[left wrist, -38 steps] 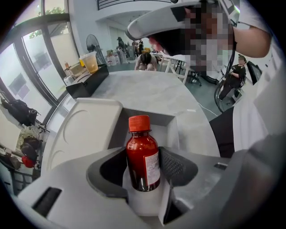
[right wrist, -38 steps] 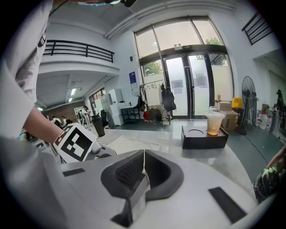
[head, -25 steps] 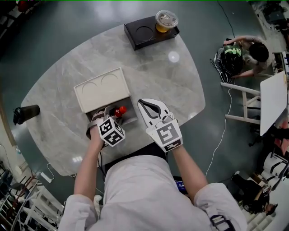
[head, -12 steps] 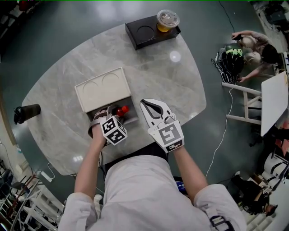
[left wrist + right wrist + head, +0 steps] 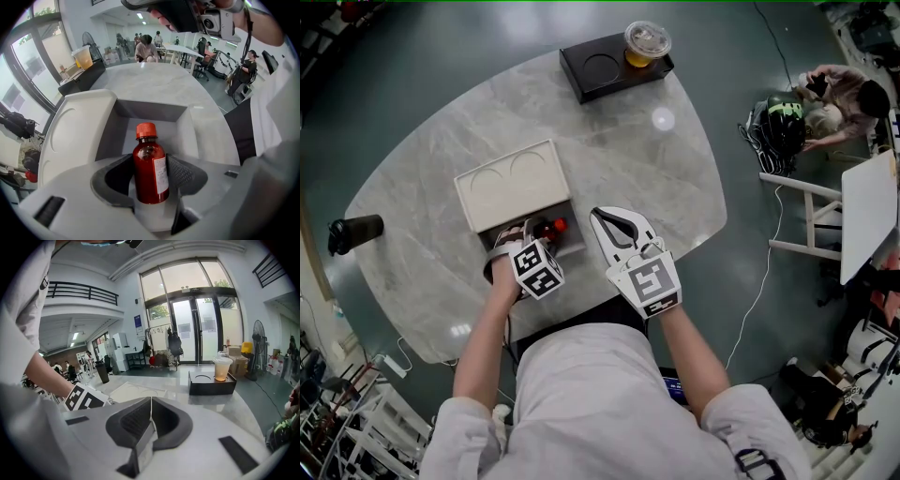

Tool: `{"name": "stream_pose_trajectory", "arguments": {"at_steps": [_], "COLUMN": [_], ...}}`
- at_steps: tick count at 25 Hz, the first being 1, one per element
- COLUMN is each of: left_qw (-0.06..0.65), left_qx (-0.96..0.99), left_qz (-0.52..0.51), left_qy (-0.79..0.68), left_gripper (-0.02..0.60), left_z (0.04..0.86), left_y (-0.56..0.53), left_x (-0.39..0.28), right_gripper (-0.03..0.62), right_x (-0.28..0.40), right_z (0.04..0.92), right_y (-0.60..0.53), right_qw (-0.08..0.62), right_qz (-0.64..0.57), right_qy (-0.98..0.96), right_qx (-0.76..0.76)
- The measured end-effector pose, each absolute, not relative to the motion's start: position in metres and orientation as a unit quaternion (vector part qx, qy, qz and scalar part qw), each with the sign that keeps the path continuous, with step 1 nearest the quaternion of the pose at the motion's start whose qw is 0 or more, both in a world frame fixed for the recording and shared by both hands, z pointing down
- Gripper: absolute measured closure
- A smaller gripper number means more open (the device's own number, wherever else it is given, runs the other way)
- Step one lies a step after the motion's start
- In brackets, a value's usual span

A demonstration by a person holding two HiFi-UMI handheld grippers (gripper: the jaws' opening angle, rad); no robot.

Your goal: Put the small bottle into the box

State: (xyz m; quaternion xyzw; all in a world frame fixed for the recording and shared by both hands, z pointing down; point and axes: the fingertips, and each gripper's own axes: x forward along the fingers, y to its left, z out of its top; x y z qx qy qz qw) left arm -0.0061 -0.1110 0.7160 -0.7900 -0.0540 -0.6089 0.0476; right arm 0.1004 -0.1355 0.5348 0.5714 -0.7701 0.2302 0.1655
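A small dark-red bottle [image 5: 150, 168] with a red cap stands upright between the jaws of my left gripper [image 5: 149, 174], which is shut on it. The same bottle [image 5: 551, 227] shows in the head view over the open grey compartment of the white box [image 5: 508, 187], beside its lid with two round recesses. My left gripper [image 5: 528, 246] sits at the box's near side. My right gripper [image 5: 613, 223] hovers just right of the box, shut with nothing in it; its jaws [image 5: 150, 420] meet edge to edge.
A black tray [image 5: 609, 66] holding a lidded cup of orange drink [image 5: 647, 42] stands at the table's far edge. A dark flask [image 5: 352, 234] lies at the left rim. People crouch on the floor at the right, near a white table [image 5: 867, 211].
The left gripper has carried the bottle a little forward over the box's open compartment. The right gripper has barely moved.
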Motion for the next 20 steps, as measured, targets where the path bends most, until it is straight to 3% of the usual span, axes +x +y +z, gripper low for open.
{"name": "stream_pose_trajectory", "arguments": {"at_steps": [10,20], "left_qw": [0.070,0.003], "left_qx": [-0.786,-0.834], "left_qz": [-0.611,-0.548], "left_qy": [-0.051,0.062], "left_gripper": [0.345,0.347], "left_z": [0.713,0.647], "left_y": [-0.111,-0.123], "left_x": [-0.006,0.005], "right_gripper": [0.569,0.568], "right_x": [0.100,0.083], "right_z": [0.537,0.532], "right_y": [-0.135,-0.145], "right_qw": [0.172,0.170], "right_qz": [0.234,0.225], "right_qy": [-0.775,-0.812], "right_qx": [0.561,0.512]}}
